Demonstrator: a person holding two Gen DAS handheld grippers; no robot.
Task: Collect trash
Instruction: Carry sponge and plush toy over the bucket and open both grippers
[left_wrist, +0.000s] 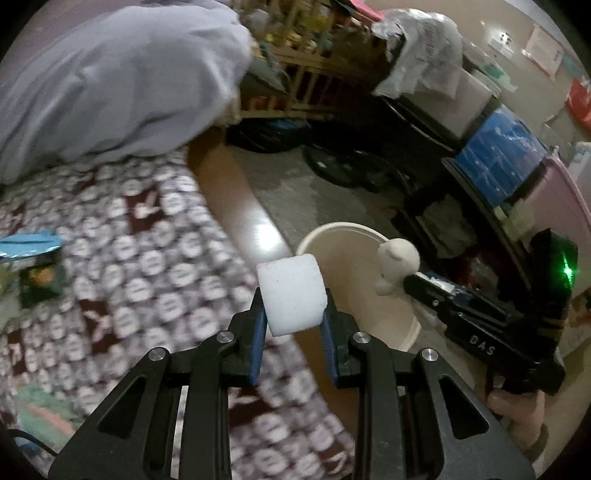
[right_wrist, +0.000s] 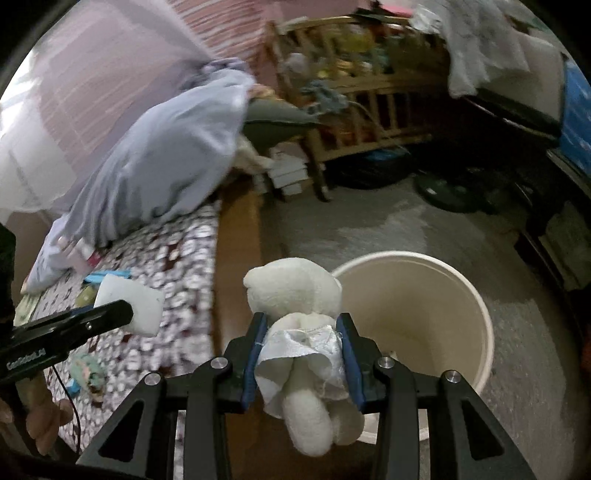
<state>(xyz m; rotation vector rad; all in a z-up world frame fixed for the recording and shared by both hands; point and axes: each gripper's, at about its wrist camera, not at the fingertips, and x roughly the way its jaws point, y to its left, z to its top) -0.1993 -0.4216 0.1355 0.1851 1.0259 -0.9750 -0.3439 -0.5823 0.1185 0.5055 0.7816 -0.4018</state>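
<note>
My left gripper (left_wrist: 293, 310) is shut on a white foam block (left_wrist: 291, 293) and holds it above the bed's wooden edge, beside the rim of a cream bucket (left_wrist: 369, 236). The block also shows in the right wrist view (right_wrist: 138, 302). My right gripper (right_wrist: 301, 328) is shut on a white plush bear (right_wrist: 299, 291) in a silky skirt, held next to the cream bucket (right_wrist: 476, 306) on the floor. In the left wrist view the bear (left_wrist: 397, 262) hangs over the bucket's right rim.
The bed has a patterned brown and white cover (left_wrist: 129, 240), a blue-grey pillow (left_wrist: 122, 85) and snack wrappers (left_wrist: 37, 258). A wooden crib (right_wrist: 369, 96), stacked bins (left_wrist: 506, 155) and dark items stand around the grey floor (right_wrist: 369, 225).
</note>
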